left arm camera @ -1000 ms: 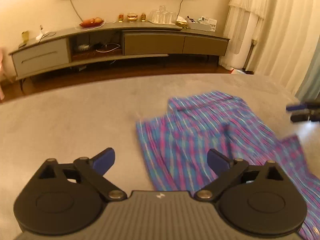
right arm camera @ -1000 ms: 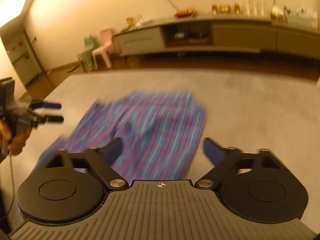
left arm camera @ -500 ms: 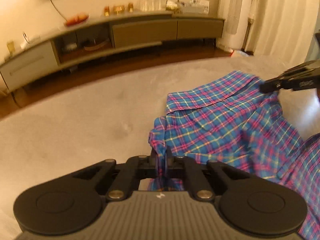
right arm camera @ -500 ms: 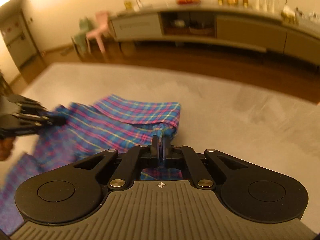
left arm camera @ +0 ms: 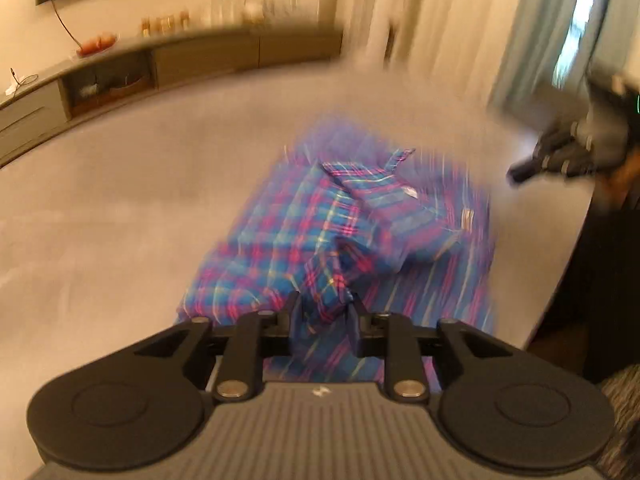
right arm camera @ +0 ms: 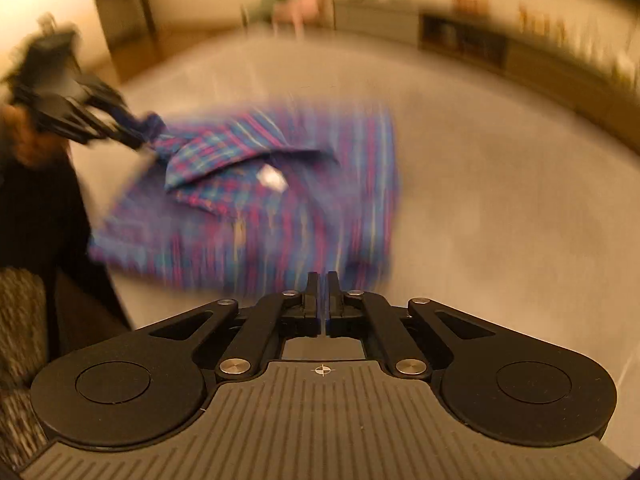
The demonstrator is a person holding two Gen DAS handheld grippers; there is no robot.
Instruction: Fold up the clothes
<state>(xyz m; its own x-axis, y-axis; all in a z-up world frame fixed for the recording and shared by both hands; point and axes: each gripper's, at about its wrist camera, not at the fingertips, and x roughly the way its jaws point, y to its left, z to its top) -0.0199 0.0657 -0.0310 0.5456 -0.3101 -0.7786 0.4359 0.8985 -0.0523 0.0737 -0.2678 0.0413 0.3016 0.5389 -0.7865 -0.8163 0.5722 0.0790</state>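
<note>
A blue and pink plaid shirt (left arm camera: 348,220) lies on the grey surface (left arm camera: 120,208), blurred by motion, with its collar and white label up. My left gripper (left arm camera: 323,306) is shut on a bunched corner of the shirt. It shows in the right wrist view (right arm camera: 132,138) at the upper left, with cloth trailing from its tips. My right gripper (right arm camera: 323,280) is shut with nothing between its fingers, just above the shirt's (right arm camera: 280,208) near edge. In the left wrist view the right gripper (left arm camera: 520,172) sits at the right, apart from the cloth.
A long low cabinet (left arm camera: 168,64) with glasses and bottles runs along the far wall. Pale curtains (left arm camera: 460,20) hang at the right. The surface's edge (left arm camera: 560,280) drops off close to the shirt's right side. Small chairs (right arm camera: 296,4) stand in the far corner.
Both grippers pulled the shirt's far corners back toward me, folding it over. The right gripper has let go of its corner and now stands shut and empty. The left still holds cloth.
</note>
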